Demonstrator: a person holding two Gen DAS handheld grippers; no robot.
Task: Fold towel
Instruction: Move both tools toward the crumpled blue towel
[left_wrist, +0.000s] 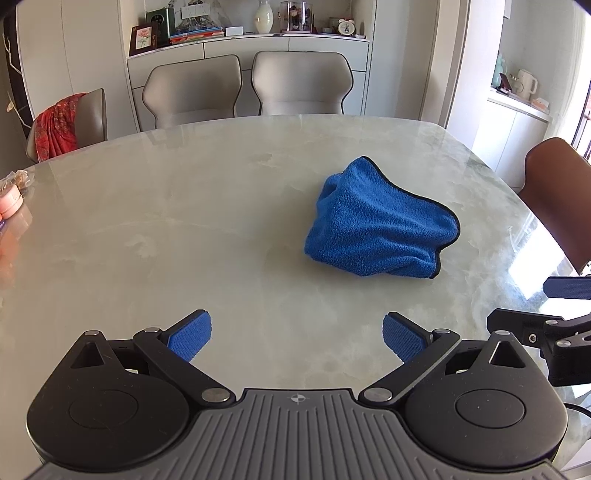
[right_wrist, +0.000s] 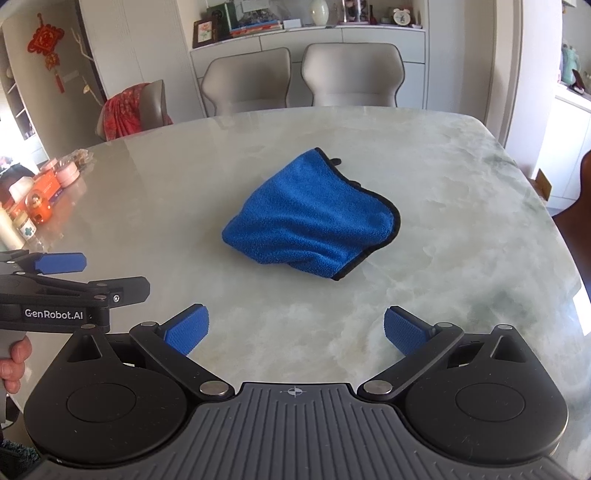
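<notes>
Pale marble-look table (left_wrist: 184, 206), glossy, with blue towel (left_wrist: 376, 225) crumpled in a heap near its middle. Two grey chairs (left_wrist: 299, 83) beyond the towel, white cabinet (left_wrist: 247, 48) with ornaments behind them. Left gripper (left_wrist: 297, 336) and right gripper (right_wrist: 295, 332) short of the towel, jaws wide apart, holding nothing.

Blue towel (right_wrist: 310, 214) lying crumpled on a pale marble table (right_wrist: 461, 192).

The right gripper (right_wrist: 295, 332) hovers near the table's front edge, jaws spread wide and empty, well short of the towel. The left gripper (right_wrist: 61, 264) enters from the left, a hand (right_wrist: 14, 360) beneath it. Two grey chairs (right_wrist: 303, 74) face the far side.
</notes>
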